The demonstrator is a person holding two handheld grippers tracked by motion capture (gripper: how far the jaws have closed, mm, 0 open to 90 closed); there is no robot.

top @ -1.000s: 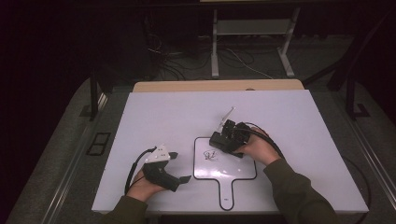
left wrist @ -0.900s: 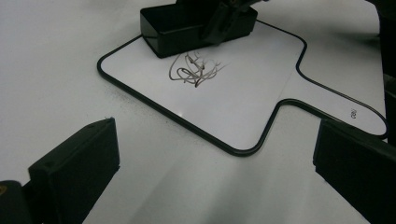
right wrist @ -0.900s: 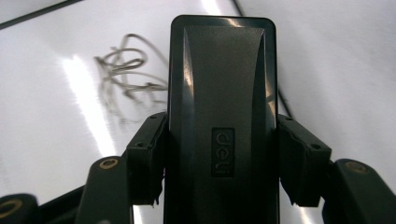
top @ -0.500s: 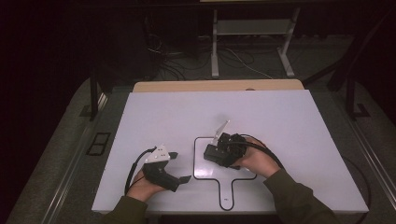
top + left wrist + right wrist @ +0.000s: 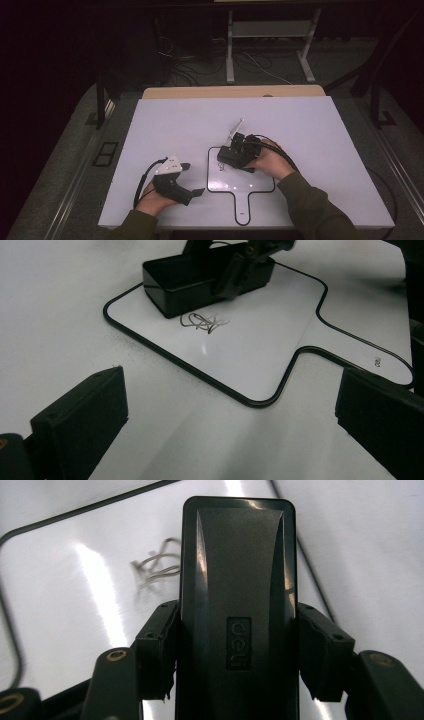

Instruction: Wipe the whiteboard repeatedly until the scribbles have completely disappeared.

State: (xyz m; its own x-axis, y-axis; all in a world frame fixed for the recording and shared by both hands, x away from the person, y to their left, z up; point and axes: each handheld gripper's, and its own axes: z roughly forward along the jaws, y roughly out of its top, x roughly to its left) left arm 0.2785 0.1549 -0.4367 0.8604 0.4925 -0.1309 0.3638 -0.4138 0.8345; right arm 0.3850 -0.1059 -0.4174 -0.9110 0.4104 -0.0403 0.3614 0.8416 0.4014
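Since the earlier frame, right gripper (image 5: pixel 231 156), clenched on the eraser (image 5: pixel 237 605), slid toward 7 o'clock beside the unwiped scribble (image 5: pixel 204 323); left gripper (image 5: pixel 192 179) rests released on the counter (image 5: pixel 300 125).

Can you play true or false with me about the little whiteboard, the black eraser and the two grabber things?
1. The right gripper is clamped on the black eraser. True.
2. The eraser lies on the bare table, off the whiteboard. False: it sits over the small whiteboard, near its far left corner in the high view.
3. There is a scribble on the whiteboard. True: a dark squiggle shows right beside the eraser.
4. The left gripper is holding a marker. False: its jaws stand open with nothing between them.
5. The whiteboard has a handle that points toward the person. True.
6. The scribble is already wiped away. False: it is plain to see in both gripper views.
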